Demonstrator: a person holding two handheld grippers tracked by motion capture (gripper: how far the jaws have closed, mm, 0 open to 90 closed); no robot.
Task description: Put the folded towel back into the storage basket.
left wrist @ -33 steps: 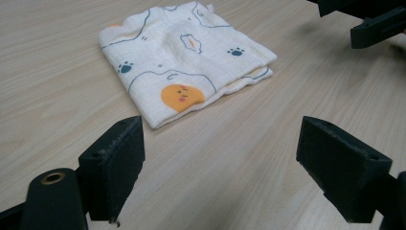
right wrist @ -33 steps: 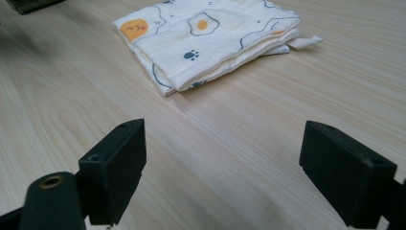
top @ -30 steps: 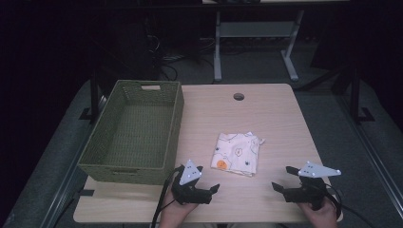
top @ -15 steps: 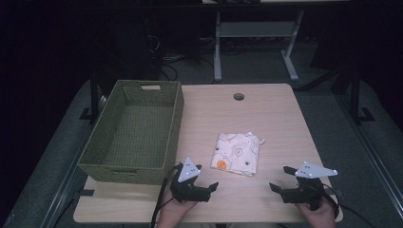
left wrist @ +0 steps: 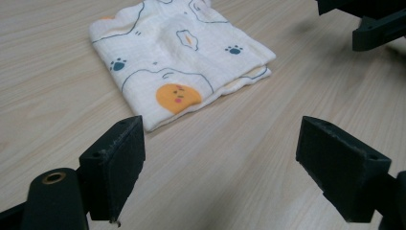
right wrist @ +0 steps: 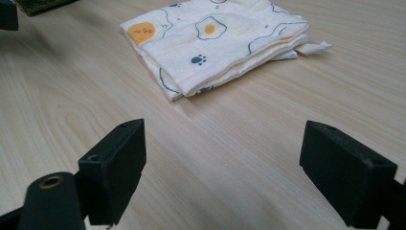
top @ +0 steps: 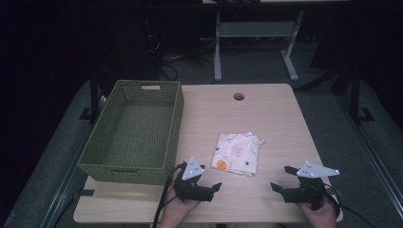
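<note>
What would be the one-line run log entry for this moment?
left tongs: open, empty | right tongs: open, empty | folded cloth: flat on table, untouched | green basket: empty, left of cloth

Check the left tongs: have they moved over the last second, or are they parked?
Yes, slightly. Against the green basket, the left tongs have drifted toward the table's near edge, away from the folded cloth, which has stayed put.

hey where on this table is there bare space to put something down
Bare wood lies behind the folded cloth up to the cable hole, and along the right edge. The green basket takes the left side. Tightest is the front, between left gripper and right gripper.
</note>
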